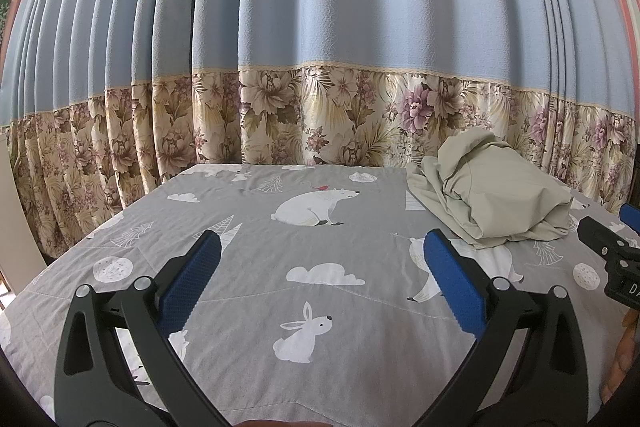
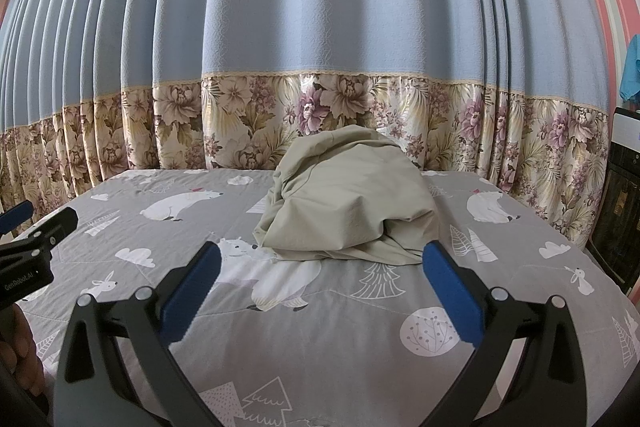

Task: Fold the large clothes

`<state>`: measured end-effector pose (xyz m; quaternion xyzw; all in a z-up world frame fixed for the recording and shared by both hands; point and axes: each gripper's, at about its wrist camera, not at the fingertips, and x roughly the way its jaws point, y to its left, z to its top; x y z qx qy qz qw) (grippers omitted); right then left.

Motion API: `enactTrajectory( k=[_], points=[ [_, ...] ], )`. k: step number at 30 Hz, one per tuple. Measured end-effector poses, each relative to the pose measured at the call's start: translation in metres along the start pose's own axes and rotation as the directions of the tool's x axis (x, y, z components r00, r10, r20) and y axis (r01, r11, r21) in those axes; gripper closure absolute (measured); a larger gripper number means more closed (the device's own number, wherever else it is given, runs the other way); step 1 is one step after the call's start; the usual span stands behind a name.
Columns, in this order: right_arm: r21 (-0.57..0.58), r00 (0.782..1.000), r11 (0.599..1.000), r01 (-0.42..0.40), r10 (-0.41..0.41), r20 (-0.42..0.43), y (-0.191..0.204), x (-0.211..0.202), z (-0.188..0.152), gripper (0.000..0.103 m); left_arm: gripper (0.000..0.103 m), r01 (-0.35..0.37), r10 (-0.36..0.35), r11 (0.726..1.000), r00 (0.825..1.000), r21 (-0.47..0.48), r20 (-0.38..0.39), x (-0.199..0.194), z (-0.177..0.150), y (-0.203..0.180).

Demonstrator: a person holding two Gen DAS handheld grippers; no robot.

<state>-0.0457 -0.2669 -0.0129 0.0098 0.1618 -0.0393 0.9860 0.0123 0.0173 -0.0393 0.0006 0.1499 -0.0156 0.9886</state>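
Note:
A crumpled beige garment lies in a heap on the bed, straight ahead in the right wrist view. In the left wrist view the same garment sits at the right. My right gripper is open just short of the heap's near edge, with nothing between its blue pads. My left gripper is open over bare sheet to the left of the heap, holding nothing. Each gripper shows at the edge of the other's view: the right gripper and the left gripper.
The bed has a grey sheet printed with white bears, rabbits and trees. Blue curtains with a floral hem hang along the far side. A dark cabinet stands at the right. A person's hand shows at the lower left.

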Motion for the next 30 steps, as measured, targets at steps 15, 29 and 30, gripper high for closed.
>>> enactTrajectory(
  k=[15,29,30],
  points=[
    [-0.001,1.000,1.000,0.000,0.000,-0.001,0.0003,0.0001,0.0001,0.002,0.003,0.001,-0.001,1.000,1.000,-0.001,-0.002,-0.0001,-0.0002,0.0004],
    [-0.001,1.000,1.000,0.000,0.000,-0.001,-0.0011,0.0004,-0.0003,0.002,0.003,0.008,-0.008,1.000,1.000,0.000,-0.001,-0.0002,-0.0006,0.0000],
    [-0.001,1.000,1.000,-0.001,0.001,-0.001,-0.0001,0.0002,0.0002,0.002,0.003,0.010,-0.010,1.000,1.000,0.001,0.000,0.0000,-0.0008,-0.0004]
  ],
)
